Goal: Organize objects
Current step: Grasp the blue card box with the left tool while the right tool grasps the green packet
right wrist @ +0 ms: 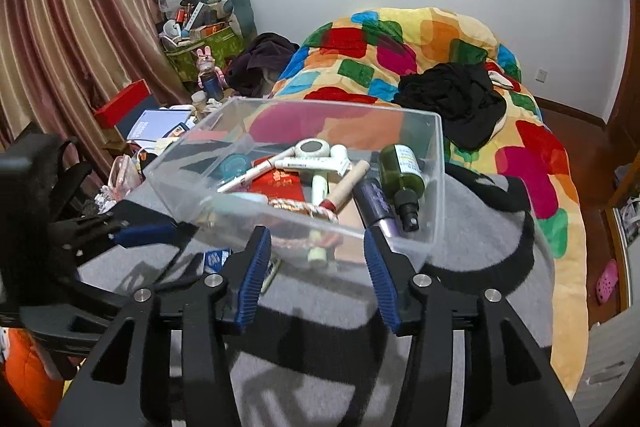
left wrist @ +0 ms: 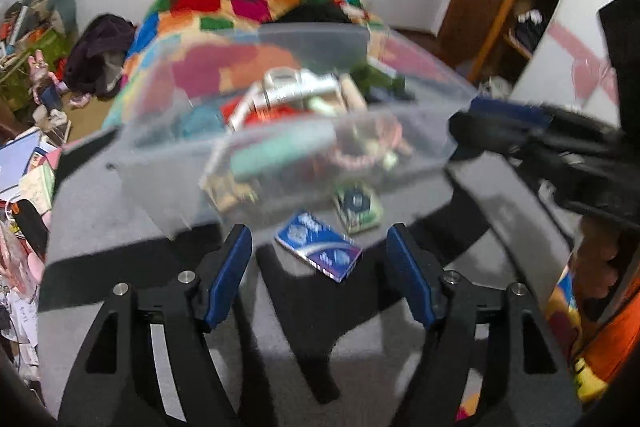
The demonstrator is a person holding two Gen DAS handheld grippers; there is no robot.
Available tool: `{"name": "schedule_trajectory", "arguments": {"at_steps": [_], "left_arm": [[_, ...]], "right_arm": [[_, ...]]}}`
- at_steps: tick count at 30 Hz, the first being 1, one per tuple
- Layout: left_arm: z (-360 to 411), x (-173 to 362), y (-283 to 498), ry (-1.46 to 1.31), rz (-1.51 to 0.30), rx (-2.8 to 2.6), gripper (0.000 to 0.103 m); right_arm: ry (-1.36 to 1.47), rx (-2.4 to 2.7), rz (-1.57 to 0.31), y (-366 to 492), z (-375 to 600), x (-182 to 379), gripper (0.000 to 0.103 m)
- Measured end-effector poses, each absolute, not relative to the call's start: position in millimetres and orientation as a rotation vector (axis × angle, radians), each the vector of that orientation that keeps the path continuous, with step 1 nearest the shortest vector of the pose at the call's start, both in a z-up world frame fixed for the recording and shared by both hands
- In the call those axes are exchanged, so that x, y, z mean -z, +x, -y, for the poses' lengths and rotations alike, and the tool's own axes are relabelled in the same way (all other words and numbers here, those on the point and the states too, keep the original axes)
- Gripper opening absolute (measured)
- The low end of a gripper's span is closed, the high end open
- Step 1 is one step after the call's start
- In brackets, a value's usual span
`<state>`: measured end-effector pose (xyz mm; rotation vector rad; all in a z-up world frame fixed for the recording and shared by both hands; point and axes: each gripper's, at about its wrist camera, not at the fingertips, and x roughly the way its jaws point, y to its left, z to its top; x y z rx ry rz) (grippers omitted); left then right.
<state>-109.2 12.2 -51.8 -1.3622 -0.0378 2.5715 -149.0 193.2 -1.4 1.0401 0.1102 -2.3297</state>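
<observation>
My left gripper [left wrist: 319,259], matte black forked arms, blue ribbed pads [left wrist: 228,267], round silver screws [left wrist: 186,277], my right gripper [right wrist: 318,275] built alike

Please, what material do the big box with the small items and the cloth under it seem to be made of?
The box looks like clear, glossy hard plastic: the items inside and the bedding behind show through its walls. The grey cloth looks like soft, matt fleece or felt, with black patches; which one, I cannot tell.

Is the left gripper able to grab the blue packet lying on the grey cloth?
Probably yes. The left gripper is open, and the blue packet lies flat just ahead between its fingers, outside the clear bin, with nothing covering it.
</observation>
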Motion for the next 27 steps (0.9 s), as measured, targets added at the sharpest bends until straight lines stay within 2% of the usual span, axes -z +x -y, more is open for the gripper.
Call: {"name": "schedule_trajectory", "arguments": {"at_steps": [6, 8, 11, 15, 20, 25, 27], "left_arm": [[-21.6, 68.8, -119.8, -1.424, -0.022, -2.559, 0.069], [-27.2, 68.2, -116.3, -1.405, -0.07, -2.555, 0.053], [-27.9, 67.4, -109.6, -1.388, -0.108, -2.581, 0.052], [-19.5, 67.0, -98.7, -1.373, -0.073, -2.617, 0.052], [9.6, 66.1, -77.3, -1.344, 0.078, -2.687, 0.052], [28.7, 64.8, -72.4, -1.349, 0.145, -2.717, 0.052], [32.0, 66.5, -71.7, -1.35, 0.17, -2.715, 0.052]], "right_arm": [[1.07, 2.323, -0.143, -142.1, -193.3, 11.4, 0.049], [1.076, 2.315, -0.146, -141.0, -192.1, 13.8, 0.053], [1.086, 2.305, -0.163, -140.5, -186.3, 18.0, 0.057], [1.094, 2.286, -0.244, -138.8, -170.9, 25.4, 0.057], [1.102, 2.246, -0.306, -137.8, -148.0, 34.5, 0.057], [1.128, 2.224, -0.349, -139.5, -124.9, 47.9, 0.057], [1.161, 2.224, -0.354, -142.8, -120.2, 56.0, 0.05]]}}
